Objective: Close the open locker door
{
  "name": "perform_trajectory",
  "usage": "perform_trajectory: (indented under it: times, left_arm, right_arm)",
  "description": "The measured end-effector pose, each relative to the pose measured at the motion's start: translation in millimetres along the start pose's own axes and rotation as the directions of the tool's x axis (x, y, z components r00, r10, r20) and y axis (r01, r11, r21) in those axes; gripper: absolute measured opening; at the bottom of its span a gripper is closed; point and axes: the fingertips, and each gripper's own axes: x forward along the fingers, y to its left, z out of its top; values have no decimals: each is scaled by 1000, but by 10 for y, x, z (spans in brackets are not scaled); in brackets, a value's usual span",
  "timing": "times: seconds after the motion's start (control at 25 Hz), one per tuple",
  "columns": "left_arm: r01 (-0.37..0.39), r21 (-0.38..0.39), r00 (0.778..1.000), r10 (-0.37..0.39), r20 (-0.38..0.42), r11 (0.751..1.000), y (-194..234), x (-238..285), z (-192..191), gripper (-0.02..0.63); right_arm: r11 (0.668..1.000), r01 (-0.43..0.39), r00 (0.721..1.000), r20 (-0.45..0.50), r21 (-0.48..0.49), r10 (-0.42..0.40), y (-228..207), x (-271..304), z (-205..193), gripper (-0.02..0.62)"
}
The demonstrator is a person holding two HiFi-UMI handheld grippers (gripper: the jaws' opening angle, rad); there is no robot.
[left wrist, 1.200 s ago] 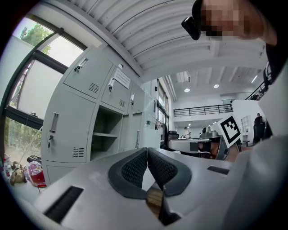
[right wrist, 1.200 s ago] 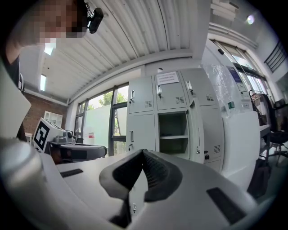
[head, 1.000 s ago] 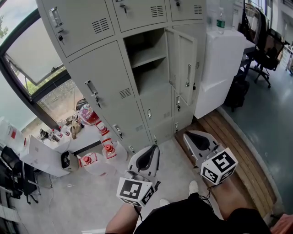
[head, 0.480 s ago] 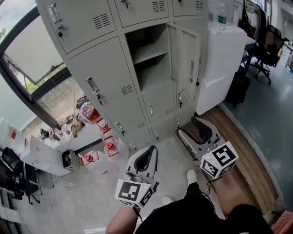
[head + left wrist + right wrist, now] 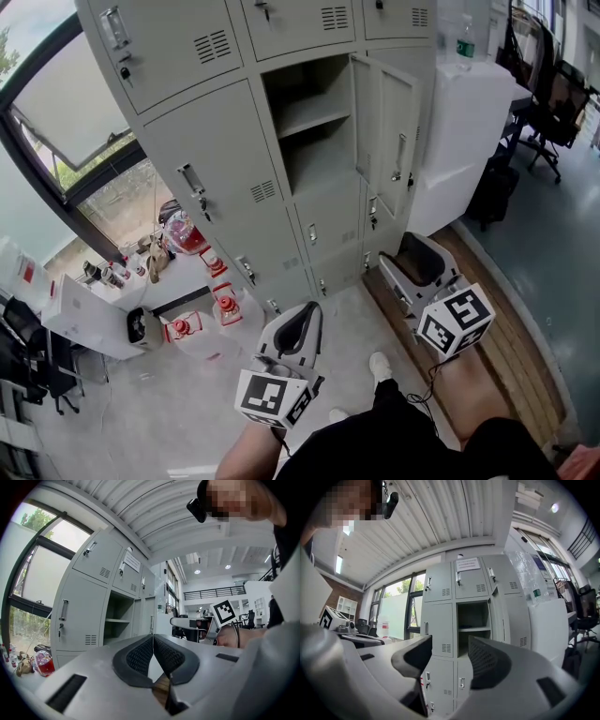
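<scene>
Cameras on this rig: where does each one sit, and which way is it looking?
Head view: on the person's head, looking steeply down at grey metal lockers, left gripper, right gripper, legs, white shoe.
Left gripper view: on that gripper, along its closed jaws toward the lockers; the right hand shows.
Right gripper view: on that gripper, jaws opening, nothing between, facing the open grey locker door.
All three show that open door.

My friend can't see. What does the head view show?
A grey locker bank stands ahead, with one door swung open on an empty shelf. Low in front, the person holds two grippers: the left gripper is shut, and the right gripper is opening with nothing between its jaws.
</scene>
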Motion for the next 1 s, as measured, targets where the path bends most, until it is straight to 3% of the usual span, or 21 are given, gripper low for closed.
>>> perform_trajectory:
  times: [0.24, 1.0]
  left_arm:
    - [-19, 23, 1000, 19, -10, 1000, 71, 224, -34, 17]
    - [-35, -1, 999, 35, -36, 999, 148, 1296, -193, 17]
  right_arm:
    - [1000, 27, 1000, 2, 7, -27, -355, 155, 8, 278]
    - [999, 52, 998, -31, 14, -52, -1553, 784, -108, 278]
